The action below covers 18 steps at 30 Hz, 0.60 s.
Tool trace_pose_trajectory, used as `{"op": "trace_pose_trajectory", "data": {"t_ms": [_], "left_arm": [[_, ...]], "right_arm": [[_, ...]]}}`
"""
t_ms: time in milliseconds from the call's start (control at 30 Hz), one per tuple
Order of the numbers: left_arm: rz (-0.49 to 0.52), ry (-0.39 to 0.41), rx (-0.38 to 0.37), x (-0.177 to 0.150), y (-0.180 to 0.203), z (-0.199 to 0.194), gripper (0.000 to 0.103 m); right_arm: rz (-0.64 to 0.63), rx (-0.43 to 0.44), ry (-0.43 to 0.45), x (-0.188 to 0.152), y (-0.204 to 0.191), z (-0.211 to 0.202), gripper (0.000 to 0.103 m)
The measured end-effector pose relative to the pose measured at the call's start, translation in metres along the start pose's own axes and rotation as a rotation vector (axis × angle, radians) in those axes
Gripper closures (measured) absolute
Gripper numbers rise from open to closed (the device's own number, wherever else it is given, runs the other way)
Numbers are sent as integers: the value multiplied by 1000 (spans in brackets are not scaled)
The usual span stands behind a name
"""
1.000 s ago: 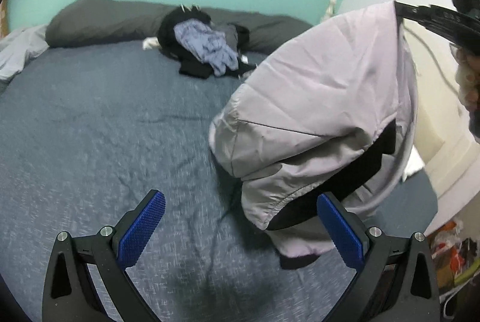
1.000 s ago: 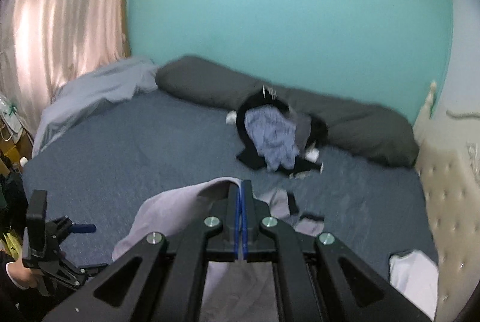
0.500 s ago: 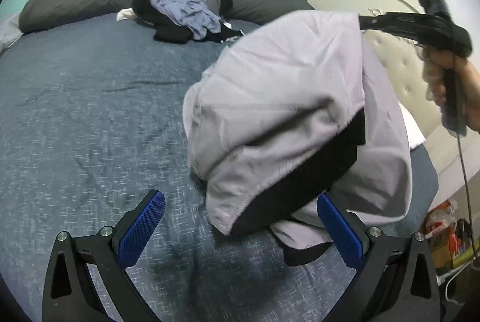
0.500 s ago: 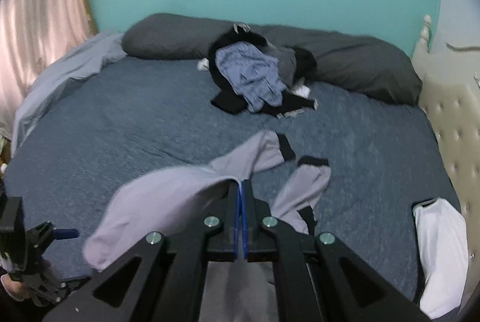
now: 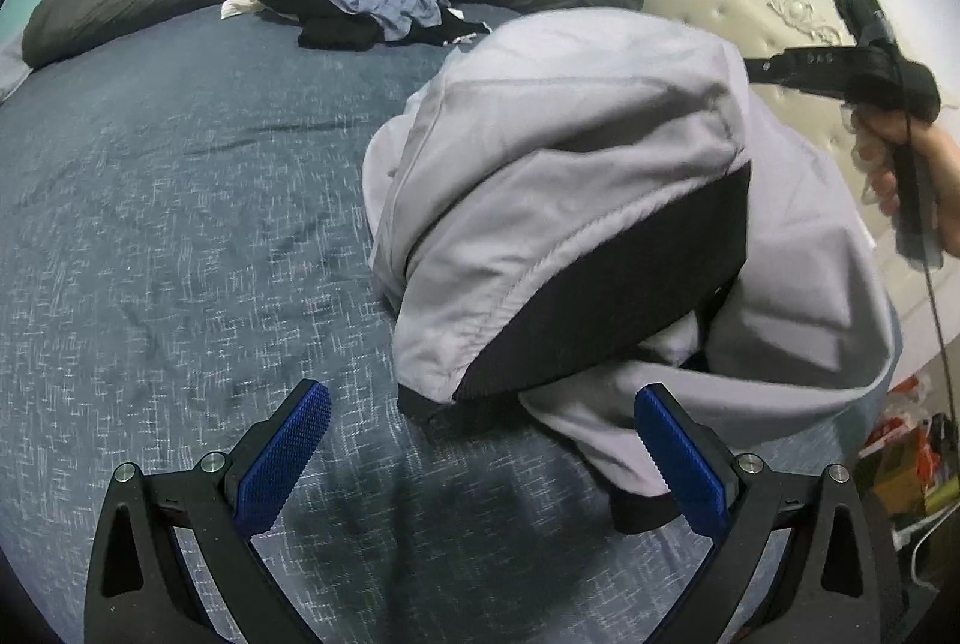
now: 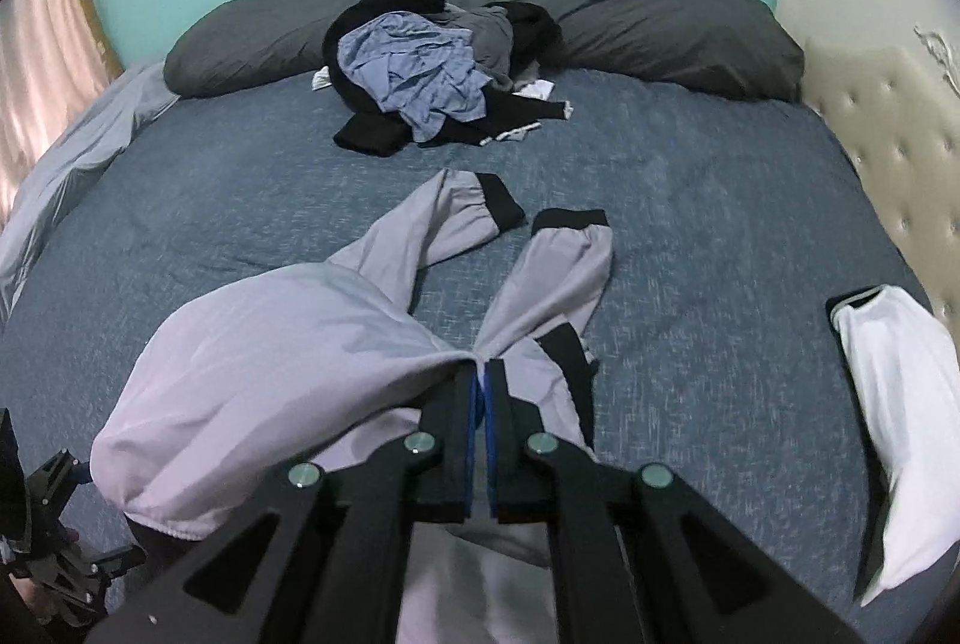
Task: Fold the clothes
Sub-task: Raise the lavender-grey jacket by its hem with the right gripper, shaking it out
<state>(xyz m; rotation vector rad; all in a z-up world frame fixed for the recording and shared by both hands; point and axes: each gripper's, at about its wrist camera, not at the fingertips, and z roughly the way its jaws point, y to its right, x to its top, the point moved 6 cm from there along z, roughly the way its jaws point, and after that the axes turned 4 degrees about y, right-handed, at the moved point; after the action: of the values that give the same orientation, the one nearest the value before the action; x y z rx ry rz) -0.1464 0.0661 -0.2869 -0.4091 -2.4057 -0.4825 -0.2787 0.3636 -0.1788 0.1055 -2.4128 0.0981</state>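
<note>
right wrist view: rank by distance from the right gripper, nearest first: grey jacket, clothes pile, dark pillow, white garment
1. Grey jacket: pinched in the right gripper, sleeves lying ahead on the bed.
2. White garment: off to the right, near the bed's edge by the headboard.
3. Clothes pile: far ahead, centre.
4. Dark pillow: behind the pile, along the teal wall.
</note>
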Motion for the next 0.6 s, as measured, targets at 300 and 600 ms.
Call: {"op": "trace_pose_trajectory", "data": {"t_ms": [300,600], "left_arm": [[-22,-6,41,3,-14,10,0],[-52,-31,73,-1,-25,25,0]], "right_arm": [[18,0,18,-9,10,-19,85],[33,73,51,-19,-1,-47,84]]}}
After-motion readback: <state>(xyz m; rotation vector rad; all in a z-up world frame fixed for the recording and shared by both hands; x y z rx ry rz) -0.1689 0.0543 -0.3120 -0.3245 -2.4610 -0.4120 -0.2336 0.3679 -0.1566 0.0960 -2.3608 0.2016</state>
